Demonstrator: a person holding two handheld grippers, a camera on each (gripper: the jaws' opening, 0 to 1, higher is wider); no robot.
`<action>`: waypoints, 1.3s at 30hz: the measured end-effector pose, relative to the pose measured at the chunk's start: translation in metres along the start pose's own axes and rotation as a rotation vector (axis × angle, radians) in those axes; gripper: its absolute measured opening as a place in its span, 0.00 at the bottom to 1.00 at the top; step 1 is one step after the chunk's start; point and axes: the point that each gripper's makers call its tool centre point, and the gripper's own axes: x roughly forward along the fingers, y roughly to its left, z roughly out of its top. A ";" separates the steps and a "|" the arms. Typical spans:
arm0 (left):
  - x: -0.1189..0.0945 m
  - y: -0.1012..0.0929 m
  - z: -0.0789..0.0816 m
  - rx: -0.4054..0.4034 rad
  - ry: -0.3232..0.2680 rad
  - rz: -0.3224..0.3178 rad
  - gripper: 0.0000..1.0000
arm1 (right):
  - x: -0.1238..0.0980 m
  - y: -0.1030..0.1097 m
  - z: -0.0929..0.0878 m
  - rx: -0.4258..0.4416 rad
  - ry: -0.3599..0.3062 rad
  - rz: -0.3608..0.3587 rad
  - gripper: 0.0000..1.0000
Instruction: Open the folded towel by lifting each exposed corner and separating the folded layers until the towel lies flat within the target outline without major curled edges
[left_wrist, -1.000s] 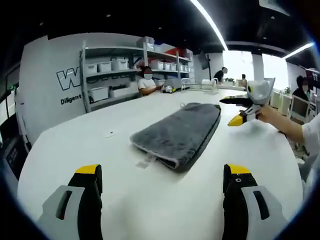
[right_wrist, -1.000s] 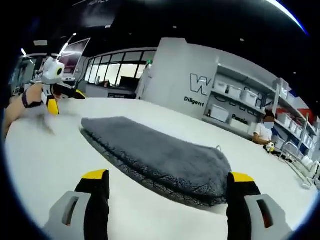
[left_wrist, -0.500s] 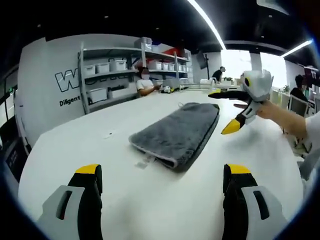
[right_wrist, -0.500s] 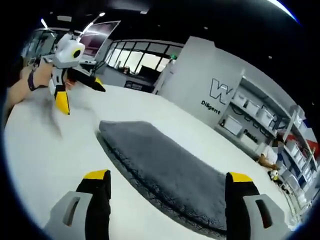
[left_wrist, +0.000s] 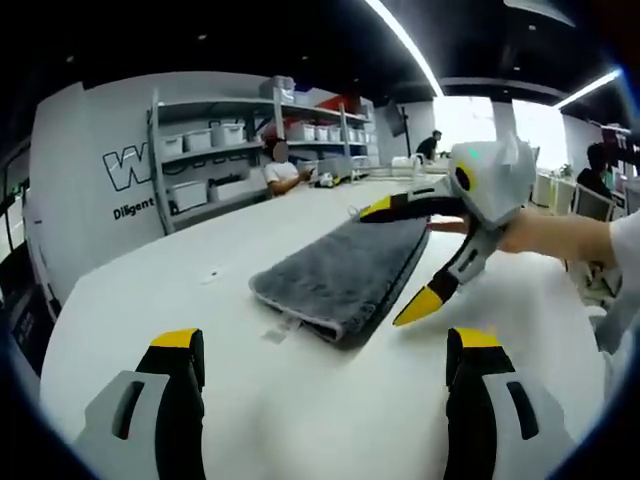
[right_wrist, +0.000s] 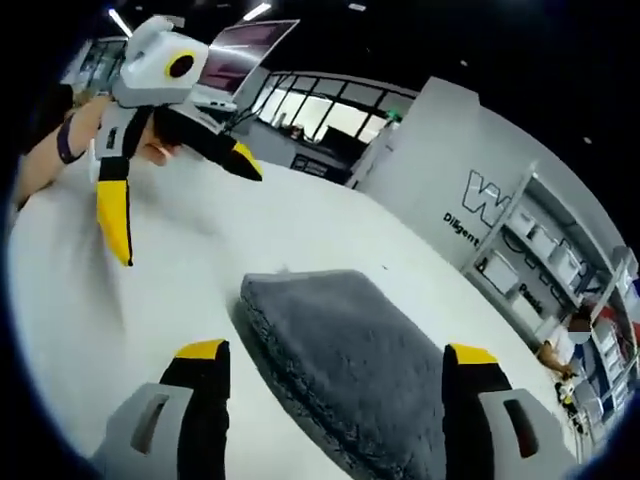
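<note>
A folded grey towel (left_wrist: 340, 270) lies on the white table (left_wrist: 150, 290), its near folded end facing my left gripper (left_wrist: 325, 345), which hovers open a short way before it. My right gripper (left_wrist: 395, 260), held by a hand, reaches in from the right, open, one yellow tip above the towel and one beside its right edge. In the right gripper view the towel (right_wrist: 350, 350) has an end corner between my right gripper's (right_wrist: 335, 352) open jaws. The left gripper (right_wrist: 180, 205) hangs open above the table (right_wrist: 300, 230) beyond.
Shelves with white bins (left_wrist: 230, 150) line the far wall, where a seated person (left_wrist: 280, 170) sits behind the table. A small white tag (left_wrist: 285, 325) lies at the towel's near end. More people stand at the far right (left_wrist: 600, 165). Windows (right_wrist: 320, 115) run along the back.
The right gripper has come down and along the towel's right edge toward its near end, staying open. The left gripper has stayed open and almost still.
</note>
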 end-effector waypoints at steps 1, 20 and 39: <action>0.000 0.000 0.000 0.001 0.000 0.001 0.99 | 0.002 0.002 0.002 0.001 -0.003 0.006 0.85; -0.003 0.004 -0.015 -0.015 0.034 0.020 0.99 | 0.022 0.025 0.019 -0.022 -0.021 0.049 0.76; -0.010 0.015 -0.014 -0.029 0.026 0.046 0.99 | 0.025 0.023 0.018 -0.003 -0.016 0.050 0.68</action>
